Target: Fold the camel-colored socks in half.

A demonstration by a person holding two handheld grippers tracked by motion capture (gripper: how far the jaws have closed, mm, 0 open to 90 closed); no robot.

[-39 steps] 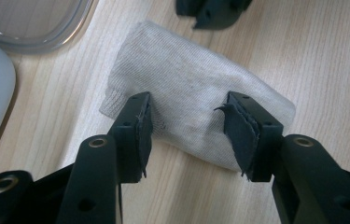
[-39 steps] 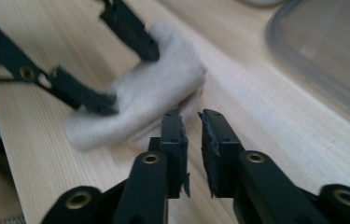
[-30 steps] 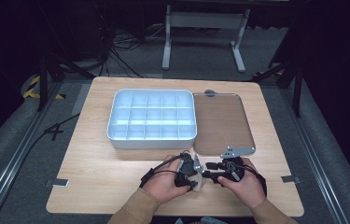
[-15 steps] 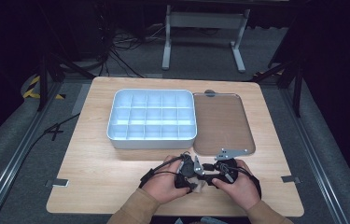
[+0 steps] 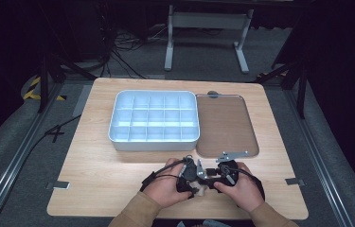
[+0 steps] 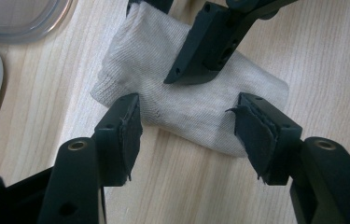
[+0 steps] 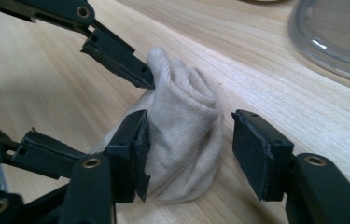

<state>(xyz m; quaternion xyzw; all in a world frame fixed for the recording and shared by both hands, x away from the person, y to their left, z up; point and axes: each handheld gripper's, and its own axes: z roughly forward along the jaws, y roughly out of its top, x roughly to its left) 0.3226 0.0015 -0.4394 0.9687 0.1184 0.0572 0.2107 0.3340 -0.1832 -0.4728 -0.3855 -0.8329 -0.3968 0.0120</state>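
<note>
High view: one folded sock (image 5: 198,182) lies on the worktop (image 5: 99,175) at 6 o'clock of the divided box (image 5: 154,118), between the left gripper (image 5: 191,176) and right gripper (image 5: 215,174). One box, every compartment bare; one clear lid (image 5: 225,124) at its 3 o'clock. The folding looks done; stowing the sock in the box seems left.

Left gripper view: its fingers (image 6: 125,129) have just been opening and stand apart at the sock's (image 6: 182,100) near edge, not pressing it. One finger of the other gripper (image 6: 205,44) rests over the cloth at 12 o'clock.

Right gripper view: its fingers (image 7: 256,151) have also just been opening; the sock (image 7: 182,135) bunches between them, one pad touching at most, ungripped.
</note>
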